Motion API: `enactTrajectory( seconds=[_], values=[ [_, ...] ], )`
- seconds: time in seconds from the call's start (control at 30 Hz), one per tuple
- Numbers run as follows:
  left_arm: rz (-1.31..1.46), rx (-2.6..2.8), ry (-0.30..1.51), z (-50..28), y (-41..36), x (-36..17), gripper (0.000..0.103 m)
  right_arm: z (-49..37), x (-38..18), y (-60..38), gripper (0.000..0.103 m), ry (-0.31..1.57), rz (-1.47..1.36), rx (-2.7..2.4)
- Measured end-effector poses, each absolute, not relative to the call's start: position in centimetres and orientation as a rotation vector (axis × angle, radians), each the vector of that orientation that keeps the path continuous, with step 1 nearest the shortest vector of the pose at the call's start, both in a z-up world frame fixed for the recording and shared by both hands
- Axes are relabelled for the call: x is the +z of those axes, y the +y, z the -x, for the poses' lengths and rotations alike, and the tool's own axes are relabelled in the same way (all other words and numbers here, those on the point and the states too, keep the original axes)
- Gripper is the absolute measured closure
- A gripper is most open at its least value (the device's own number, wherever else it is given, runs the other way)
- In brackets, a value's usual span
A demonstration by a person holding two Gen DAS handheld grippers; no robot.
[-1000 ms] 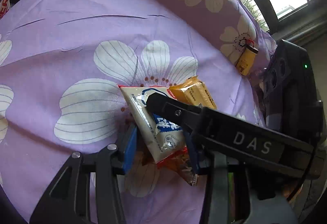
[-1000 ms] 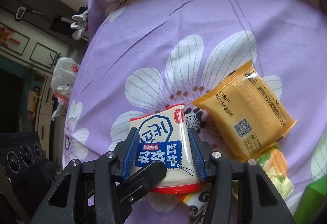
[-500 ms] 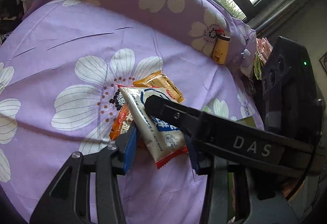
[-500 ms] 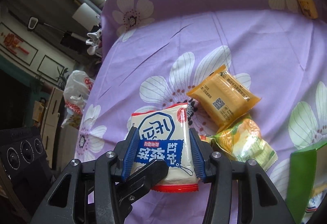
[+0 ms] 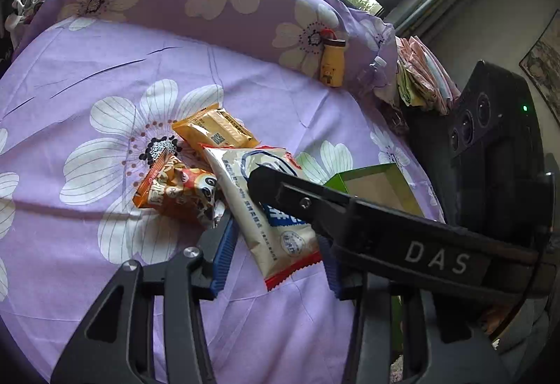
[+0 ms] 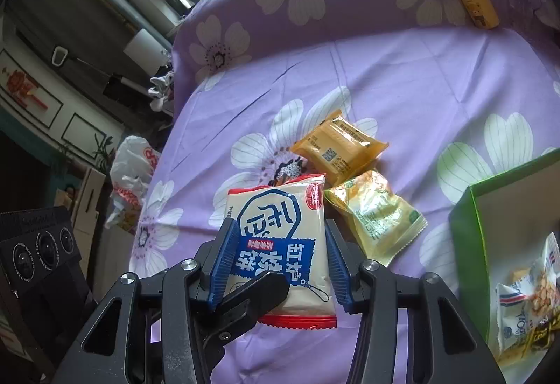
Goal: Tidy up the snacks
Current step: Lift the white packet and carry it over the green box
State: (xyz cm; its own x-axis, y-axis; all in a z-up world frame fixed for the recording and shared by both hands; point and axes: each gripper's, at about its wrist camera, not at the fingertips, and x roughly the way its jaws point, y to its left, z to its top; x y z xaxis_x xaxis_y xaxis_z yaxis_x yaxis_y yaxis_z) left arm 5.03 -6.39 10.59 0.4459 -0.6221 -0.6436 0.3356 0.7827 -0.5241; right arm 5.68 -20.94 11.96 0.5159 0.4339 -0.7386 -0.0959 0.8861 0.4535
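In the left wrist view, a purple cloth with big white flowers (image 5: pixel 105 69) is covering the whole surface, and at the left of the heap a crumpled orange foil bag with panda faces (image 5: pixel 175 191) is lying on it. Just behind it a flat orange-yellow packet (image 5: pixel 213 132) is resting. The cream plastic packet with a blue label and red ends (image 5: pixel 259 209) is sitting between the blue pads of the left gripper (image 5: pixel 278 261), partly over the panda bag. The fingers are standing apart, but I cannot tell if they are pressing the packet, because a black bar marked DAS (image 5: pixel 385 237) is crossing over the packet and hiding the right pad. Right of it an open green cardboard box (image 5: pixel 378 181) is standing, and far behind a small yellow bottle with a brown cap (image 5: pixel 332 63) is lying against the raised cloth. At the right edge a black device with round lenses (image 5: pixel 490 125) is blocking the view. In the right wrist view, a white plastic bag with red print (image 6: pixel 133 174) is sitting beyond the left edge of the cloth. The right gripper (image 6: pixel 280 261) is grasping the cream packet, with both blue pads touching its long sides. A short black part is covering the packet's near left corner. Just right of the packet a yellow-green foil bag (image 6: pixel 374 216) is lying, touching the orange-yellow packet. Inside the green box, a white snack bag with nuts printed on it (image 6: pixel 525 300) is lying.
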Motion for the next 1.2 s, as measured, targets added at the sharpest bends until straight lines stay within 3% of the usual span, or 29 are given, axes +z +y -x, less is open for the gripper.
enactTrajectory(
  seconds=[1.2],
  values=[
    [0.178, -0.823, 0.805, -0.6, -17.5, 14.5, 0.059, 3.2, 15.1, -32.4, 0.051, 0.746, -0.502, 0.170]
  ],
)
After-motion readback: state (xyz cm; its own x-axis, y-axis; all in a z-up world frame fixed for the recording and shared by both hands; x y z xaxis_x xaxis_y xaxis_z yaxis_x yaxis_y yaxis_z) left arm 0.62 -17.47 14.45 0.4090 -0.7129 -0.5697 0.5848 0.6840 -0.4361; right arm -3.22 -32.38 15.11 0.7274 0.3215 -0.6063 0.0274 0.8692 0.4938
